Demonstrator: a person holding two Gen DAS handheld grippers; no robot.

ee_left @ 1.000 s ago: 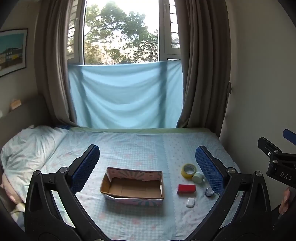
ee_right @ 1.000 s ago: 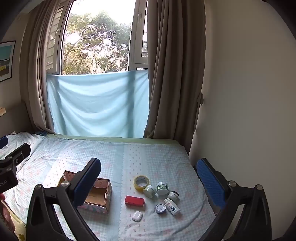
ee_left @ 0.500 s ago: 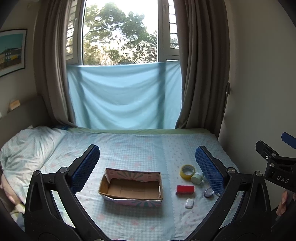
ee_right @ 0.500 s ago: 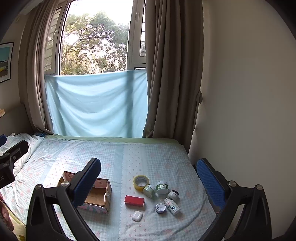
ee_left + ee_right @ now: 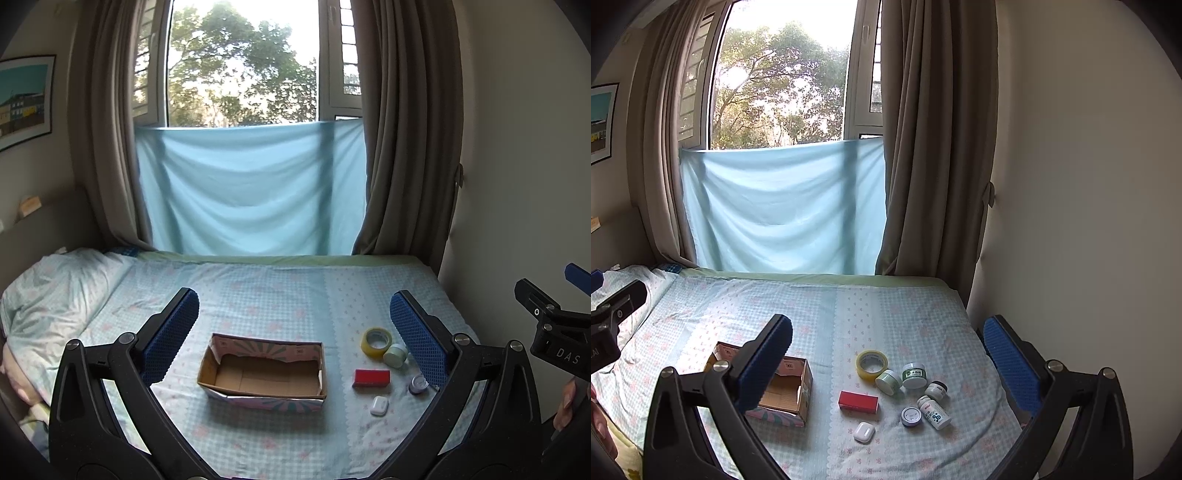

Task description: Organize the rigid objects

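An open, empty cardboard box (image 5: 264, 373) (image 5: 785, 387) sits on the bed. To its right lie a yellow tape roll (image 5: 376, 341) (image 5: 871, 364), a red box (image 5: 370, 377) (image 5: 858, 401), a white earbud case (image 5: 379, 405) (image 5: 864, 431), several small jars (image 5: 913, 374) and a white bottle (image 5: 935, 411). My left gripper (image 5: 293, 328) is open and empty, above and short of the box. My right gripper (image 5: 888, 356) is open and empty, above the small items.
The bed (image 5: 295, 288) has a checked sheet, with a pillow (image 5: 55, 284) at the left. A blue cloth (image 5: 251, 192) and curtains hang at the window behind. A wall (image 5: 1089, 184) borders the bed's right side.
Both grippers have moved slightly forward and up; the box and items sit a little lower and nearer in view. Nothing on the bed has moved.
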